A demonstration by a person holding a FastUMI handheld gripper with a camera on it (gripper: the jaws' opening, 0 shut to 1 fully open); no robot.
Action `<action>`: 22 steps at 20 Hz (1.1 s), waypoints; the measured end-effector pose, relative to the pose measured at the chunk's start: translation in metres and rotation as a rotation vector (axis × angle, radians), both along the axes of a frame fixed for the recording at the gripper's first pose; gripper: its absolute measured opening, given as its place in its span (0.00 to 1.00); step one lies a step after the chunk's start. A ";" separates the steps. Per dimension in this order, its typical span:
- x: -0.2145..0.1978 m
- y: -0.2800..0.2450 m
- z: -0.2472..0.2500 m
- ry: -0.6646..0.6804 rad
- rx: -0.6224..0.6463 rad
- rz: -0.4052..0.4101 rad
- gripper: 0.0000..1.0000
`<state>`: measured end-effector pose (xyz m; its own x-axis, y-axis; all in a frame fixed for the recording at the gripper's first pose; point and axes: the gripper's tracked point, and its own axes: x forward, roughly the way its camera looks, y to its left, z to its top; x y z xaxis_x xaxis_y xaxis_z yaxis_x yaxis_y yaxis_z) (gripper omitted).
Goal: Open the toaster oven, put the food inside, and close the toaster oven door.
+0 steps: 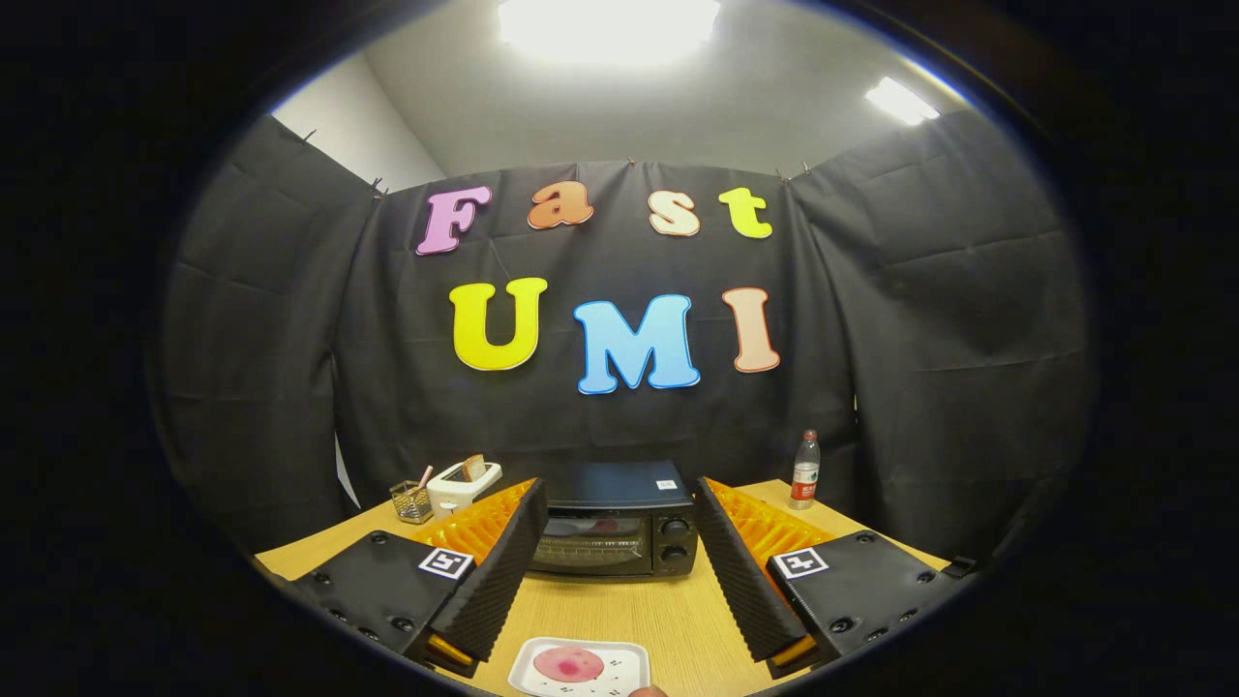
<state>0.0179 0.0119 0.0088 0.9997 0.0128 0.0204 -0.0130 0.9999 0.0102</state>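
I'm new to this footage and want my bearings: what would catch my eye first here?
A black toaster oven sits on the wooden table, door closed, just beyond the open claw, framed between its fingers. Nearer, between the fingers' bases, a white tray carries a round pink piece of food. Behind to the sides stand a white toaster and a water bottle.

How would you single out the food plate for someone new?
Start at the black toaster oven on the wooden table. Come toward the open claw; just nearer than its fingers lies a white plate. It alone carries a round pink piece of food.
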 end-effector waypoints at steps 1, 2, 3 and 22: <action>0.004 0.004 0.001 -0.002 0.001 0.005 0.97; 0.010 0.007 0.002 -0.004 0.001 0.010 0.97; 0.015 0.012 0.002 -0.003 0.001 0.017 0.97; 0.163 0.076 -0.053 0.113 0.030 0.047 0.97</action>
<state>0.1805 0.0879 -0.0442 0.9939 0.0609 -0.0917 -0.0570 0.9974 0.0441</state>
